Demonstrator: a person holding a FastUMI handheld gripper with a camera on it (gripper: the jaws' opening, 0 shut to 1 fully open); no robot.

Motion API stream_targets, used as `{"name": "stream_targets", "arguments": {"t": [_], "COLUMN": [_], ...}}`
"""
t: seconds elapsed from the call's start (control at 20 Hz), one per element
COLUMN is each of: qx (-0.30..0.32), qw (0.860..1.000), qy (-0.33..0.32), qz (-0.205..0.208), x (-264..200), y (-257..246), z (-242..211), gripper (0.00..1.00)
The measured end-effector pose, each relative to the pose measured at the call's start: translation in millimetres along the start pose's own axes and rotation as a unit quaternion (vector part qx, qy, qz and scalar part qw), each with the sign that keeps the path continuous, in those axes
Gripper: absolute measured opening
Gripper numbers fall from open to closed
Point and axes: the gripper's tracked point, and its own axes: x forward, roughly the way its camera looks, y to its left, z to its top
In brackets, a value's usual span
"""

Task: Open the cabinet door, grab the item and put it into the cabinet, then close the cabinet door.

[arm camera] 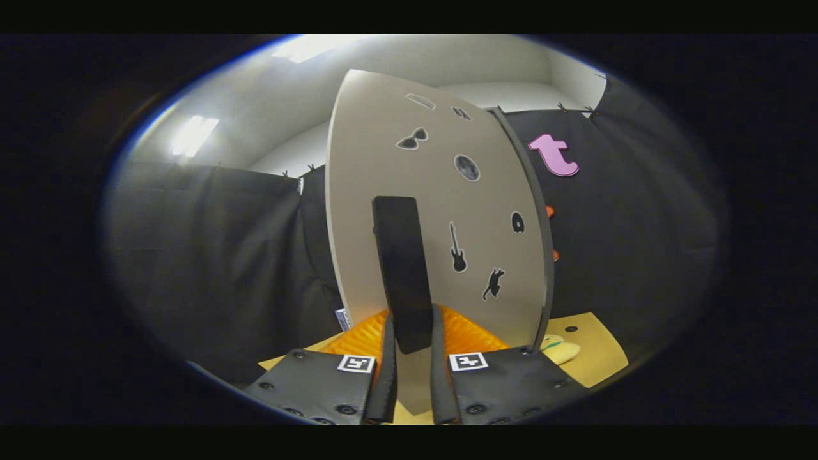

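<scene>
Tool (pixel 413 358) grips the black handle (pixel 402 271) of the pale cabinet door (pixel 441 211), both fingers (pixel 388 370) pressing it. A pale item (pixel 561 349) lies on the bench (pixel 594 348), right of the door.

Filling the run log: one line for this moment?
phase: at door | gripper: shut on black handle | cabinet door: stickered | item: pale object on table

The pale, sticker-dotted cabinet door (pixel 434 191) stands upright, its dark vertical handle (pixel 402 268) between the jaws.
</scene>
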Motion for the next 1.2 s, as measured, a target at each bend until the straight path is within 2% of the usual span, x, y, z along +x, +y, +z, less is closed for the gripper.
{"name": "stream_targets", "arguments": {"t": [0.15,0.4,0.75,1.0,1.2], "qx": [0.004,0.015,-0.034,-0.082,-0.127], "qw": [1.0,0.999,0.999,0.994,0.985], "qy": [-0.014,-0.045,-0.037,-0.045,-0.075], "qz": [0.013,0.013,0.021,0.056,0.087], "x": [-9.9,-27.9,-36.3,-43.4,-48.5], "y": [-7.9,-21.3,-38.7,-54.5,-71.8], "z": [3.1,6.6,6.1,10.8,17.5], "gripper": [0.3,0.31,0.32,0.34,0.36]}}
